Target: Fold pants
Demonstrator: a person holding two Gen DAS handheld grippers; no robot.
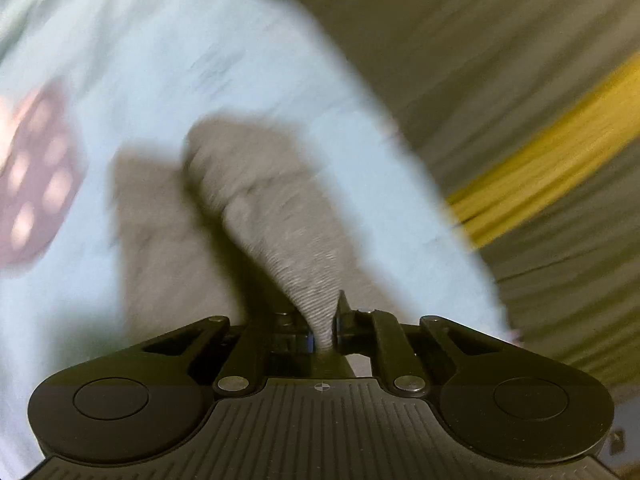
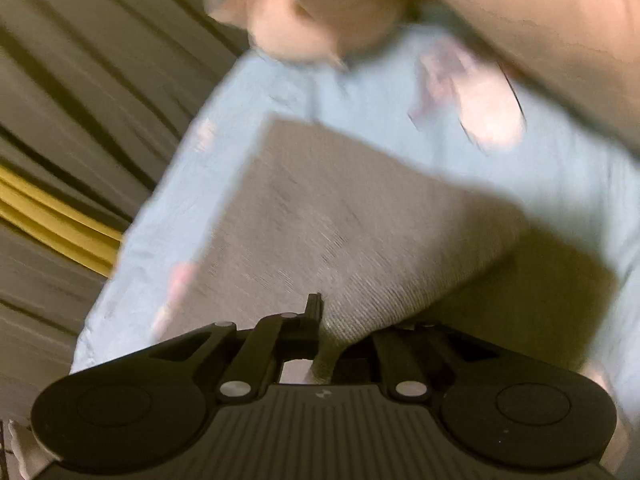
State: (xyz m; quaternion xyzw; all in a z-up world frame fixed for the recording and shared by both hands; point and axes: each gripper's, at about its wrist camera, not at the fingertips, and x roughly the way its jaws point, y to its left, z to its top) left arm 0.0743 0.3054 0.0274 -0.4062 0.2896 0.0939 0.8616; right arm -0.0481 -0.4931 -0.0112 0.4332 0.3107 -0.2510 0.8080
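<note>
The grey ribbed pants (image 1: 256, 200) lie on a light blue sheet (image 1: 140, 60); both views are motion-blurred. In the left wrist view my left gripper (image 1: 323, 330) is shut on a pulled-up edge of the grey cloth, which runs from the jaws up into the picture. In the right wrist view the pants (image 2: 320, 208) spread as a broad grey panel, and my right gripper (image 2: 326, 328) is shut on their near edge. The cloth hides the right finger of that gripper.
The light blue sheet (image 2: 360, 92) carries pink printed patches (image 2: 492, 112), with a dotted pink patch (image 1: 36, 172) in the left view. Beyond its edge is a dark striped surface (image 1: 500, 60) with a yellow band (image 1: 560, 148). A person's arm (image 2: 540, 12) crosses the top.
</note>
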